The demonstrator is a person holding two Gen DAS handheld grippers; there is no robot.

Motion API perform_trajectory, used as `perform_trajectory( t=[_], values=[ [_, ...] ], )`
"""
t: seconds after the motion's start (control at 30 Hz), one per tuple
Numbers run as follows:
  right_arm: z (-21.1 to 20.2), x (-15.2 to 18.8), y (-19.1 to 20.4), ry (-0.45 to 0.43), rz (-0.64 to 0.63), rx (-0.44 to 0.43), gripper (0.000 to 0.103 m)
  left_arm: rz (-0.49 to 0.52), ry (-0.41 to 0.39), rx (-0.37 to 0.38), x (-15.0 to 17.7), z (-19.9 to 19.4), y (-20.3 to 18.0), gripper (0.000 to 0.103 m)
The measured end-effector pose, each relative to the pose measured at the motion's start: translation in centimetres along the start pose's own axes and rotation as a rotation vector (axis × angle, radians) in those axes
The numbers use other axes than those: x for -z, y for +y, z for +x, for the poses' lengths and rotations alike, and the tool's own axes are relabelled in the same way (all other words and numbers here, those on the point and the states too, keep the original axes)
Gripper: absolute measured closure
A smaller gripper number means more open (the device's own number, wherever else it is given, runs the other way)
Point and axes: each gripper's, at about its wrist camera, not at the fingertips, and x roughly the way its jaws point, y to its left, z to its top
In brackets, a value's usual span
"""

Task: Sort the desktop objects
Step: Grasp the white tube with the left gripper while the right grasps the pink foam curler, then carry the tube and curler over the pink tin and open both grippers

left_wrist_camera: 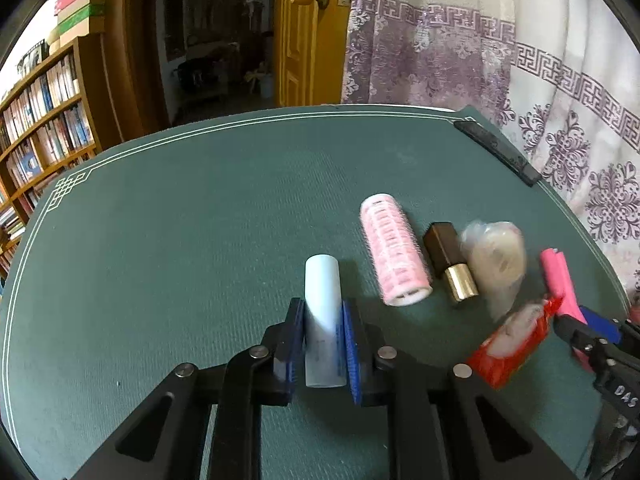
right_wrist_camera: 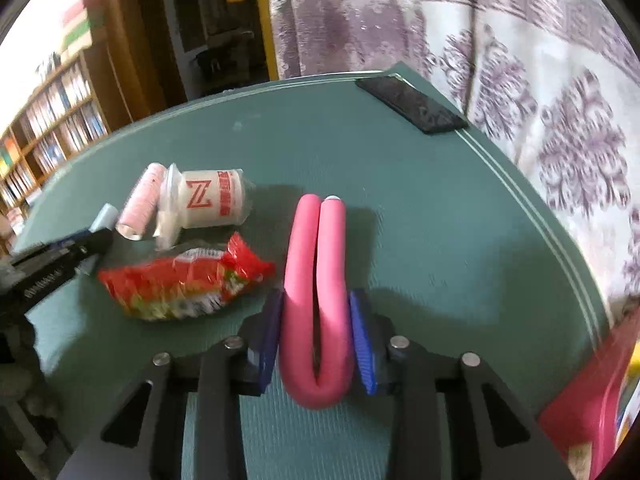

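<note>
My left gripper (left_wrist_camera: 322,316) is shut on a pale blue tube (left_wrist_camera: 322,304) lying on the green mat (left_wrist_camera: 180,240); both blue pads press its sides. To its right lie a pink hair roller (left_wrist_camera: 394,250), a brown and gold lipstick (left_wrist_camera: 450,266) and a cup wrapped in plastic (left_wrist_camera: 496,258). My right gripper (right_wrist_camera: 316,312) is shut on a folded pink foam stick (right_wrist_camera: 316,280), its pads squeezing the two legs together. A red snack packet (right_wrist_camera: 184,284) lies left of the stick, with the wrapped paper cup (right_wrist_camera: 212,200) behind it.
A flat black bar (right_wrist_camera: 412,106) lies at the mat's far right corner. A patterned curtain (right_wrist_camera: 520,80) hangs beyond the right edge, and a bookshelf (left_wrist_camera: 44,120) and an open door (left_wrist_camera: 308,40) stand behind. A red object (right_wrist_camera: 592,400) sits at the near right.
</note>
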Motion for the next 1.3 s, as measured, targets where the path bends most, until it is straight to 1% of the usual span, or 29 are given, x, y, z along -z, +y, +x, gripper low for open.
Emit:
perform_trajectory(
  t=[0.07, 0.27, 0.4, 0.57, 0.77, 0.97, 1.1, 1.3],
  values=[
    [-1.0, 0.1, -0.4, -0.019, 0.011, -0.008, 0.067, -0.001, -0.006, 0.008, 0.0, -0.5, -0.2, 0.083],
    [-5.7, 0.8, -1.8, -0.104, 0.044, -0.026, 0.067, -0.017, -0.035, 0.037, 0.0, -2.8, -0.9, 0.083],
    [-8.3, 1.7, -3.0, -0.139, 0.071, -0.031, 0.067, -0.004, -0.05, 0.066, 0.4, -4.5, -2.2, 0.083],
    [-11.6, 3.3, -4.7, -0.183, 0.102, -0.023, 0.067, 0.037, -0.059, 0.108, 1.1, -6.2, -5.0, 0.083],
    [-15.9, 5.6, -8.5, -0.231, 0.157, 0.03, 0.067, 0.114, -0.073, 0.181, 1.8, -8.4, -9.6, 0.083],
    [-19.7, 8.5, -13.1, -0.263, 0.222, 0.113, 0.066, 0.204, -0.065, 0.272, 2.8, -10.0, -15.2, 0.083],
    [-21.3, 10.4, -15.7, -0.267, 0.266, 0.157, 0.067, 0.271, -0.057, 0.341, 3.7, -11.1, -19.4, 0.083],
    [-22.1, 12.6, -17.9, -0.258, 0.306, 0.173, 0.067, 0.366, -0.04, 0.447, 4.9, -12.6, -25.2, 0.083]
  ],
)
